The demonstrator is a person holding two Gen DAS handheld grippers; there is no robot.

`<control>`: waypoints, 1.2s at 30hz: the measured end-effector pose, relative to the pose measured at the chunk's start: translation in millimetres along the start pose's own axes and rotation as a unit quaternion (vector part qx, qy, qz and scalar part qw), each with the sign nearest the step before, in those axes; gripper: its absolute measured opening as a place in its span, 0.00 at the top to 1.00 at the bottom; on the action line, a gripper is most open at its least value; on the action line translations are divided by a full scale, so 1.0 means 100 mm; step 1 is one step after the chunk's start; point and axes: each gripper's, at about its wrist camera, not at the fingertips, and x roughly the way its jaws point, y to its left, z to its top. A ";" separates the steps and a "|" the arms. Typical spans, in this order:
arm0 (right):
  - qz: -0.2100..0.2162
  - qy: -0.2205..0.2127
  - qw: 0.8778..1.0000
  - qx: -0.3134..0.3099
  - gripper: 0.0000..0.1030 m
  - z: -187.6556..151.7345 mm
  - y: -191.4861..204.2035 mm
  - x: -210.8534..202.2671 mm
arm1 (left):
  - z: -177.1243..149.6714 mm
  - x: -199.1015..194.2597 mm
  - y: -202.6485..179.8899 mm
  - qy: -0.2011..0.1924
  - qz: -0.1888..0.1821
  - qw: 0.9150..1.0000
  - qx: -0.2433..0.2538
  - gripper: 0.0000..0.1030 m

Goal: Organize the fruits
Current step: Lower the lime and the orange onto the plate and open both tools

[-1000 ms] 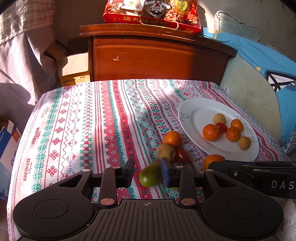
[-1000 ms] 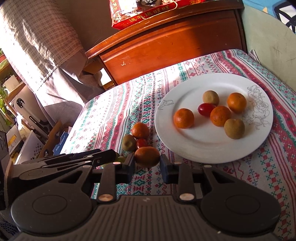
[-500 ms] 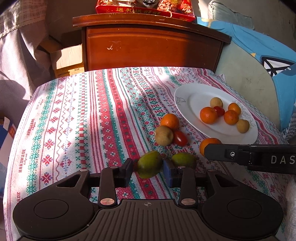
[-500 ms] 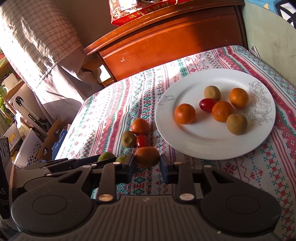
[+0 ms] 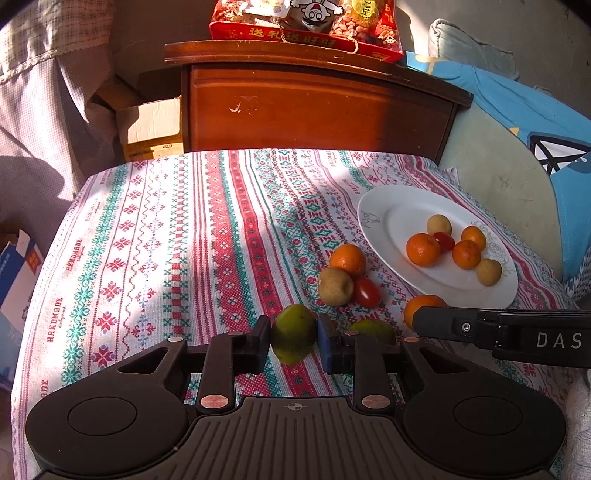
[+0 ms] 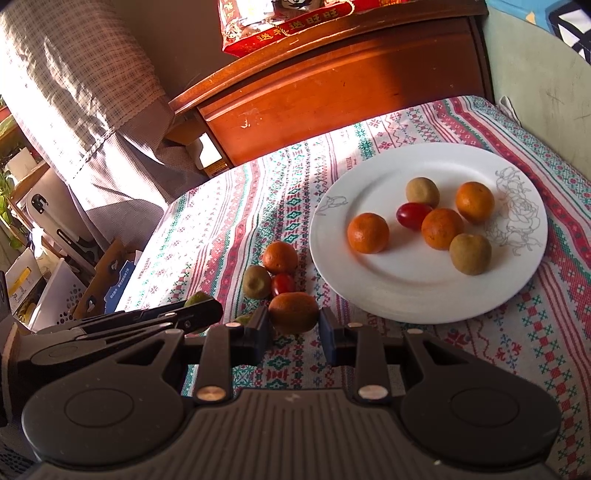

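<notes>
The green fruit (image 5: 294, 333) sits squarely between the left gripper's (image 5: 294, 341) pads, which have just been closing and now press it on both sides, nearly as tight as this tool goes. A second green fruit (image 5: 372, 329) lies on the patterned tablecloth (image 5: 147, 258) just past the right-hand finger, at about two o'clock from the held one. Over on the other side, the right gripper (image 6: 294, 325) is clamped on an orange fruit (image 6: 293, 312), narrow gap, pads hard against its flanks. From that held orange, at eleven o'clock, a little cluster rests on the cloth: a brown fruit (image 6: 257, 281), a red cherry tomato (image 6: 283, 283) touching it, and an orange (image 6: 280, 257) behind them. At one to two o'clock lies the white plate (image 6: 369, 295), carrying three oranges, two brown fruits and one red tomato, bunched toward its far half. In the left wrist view the right tool's black arm (image 5: 517, 332) crosses in at three o'clock, its tip just short of the plate's near rim. Beyond the cloth, at twelve o'clock, stands a wooden cabinet (image 5: 314, 107) with a red gift box (image 5: 306, 33) on top.
</notes>
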 end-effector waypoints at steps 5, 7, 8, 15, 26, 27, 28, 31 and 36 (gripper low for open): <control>0.001 -0.024 1.000 0.005 0.71 0.16 -0.02 -0.12 | 0.14 -0.09 -0.04 -0.018 -0.016 1.000 -0.016 0.77; 0.002 -0.039 0.999 0.010 0.71 0.28 -0.07 -0.19 | 0.21 -0.12 -0.07 -0.024 -0.027 0.999 -0.021 0.77; 0.000 -0.044 0.999 0.009 0.71 0.32 -0.08 -0.21 | 0.25 -0.13 -0.10 -0.027 -0.031 0.999 -0.023 0.77; -0.021 -0.088 0.996 -0.012 0.71 0.71 -0.29 -0.39 | 0.59 -0.11 -0.26 -0.040 -0.059 0.997 -0.028 0.77; -0.062 -0.070 0.996 0.011 0.71 0.90 -0.76 -0.12 | 0.85 0.41 -0.55 -0.014 -0.076 0.997 -0.014 0.77; -0.066 -0.068 0.995 0.013 0.71 0.91 -0.78 -0.09 | 0.85 0.46 -0.57 -0.011 -0.077 0.997 -0.013 0.77; -0.069 -0.066 0.995 0.015 0.71 0.90 -0.81 -0.07 | 0.85 0.50 -0.60 -0.009 -0.075 0.997 -0.008 0.77; -0.073 -0.058 0.995 0.031 0.71 0.89 -0.89 0.00 | 0.85 0.61 -0.65 -0.004 -0.077 0.997 -0.005 0.77; -0.078 -0.050 0.994 0.050 0.69 0.86 -0.96 0.06 | 0.85 0.71 -0.72 0.000 -0.081 0.997 -0.003 0.77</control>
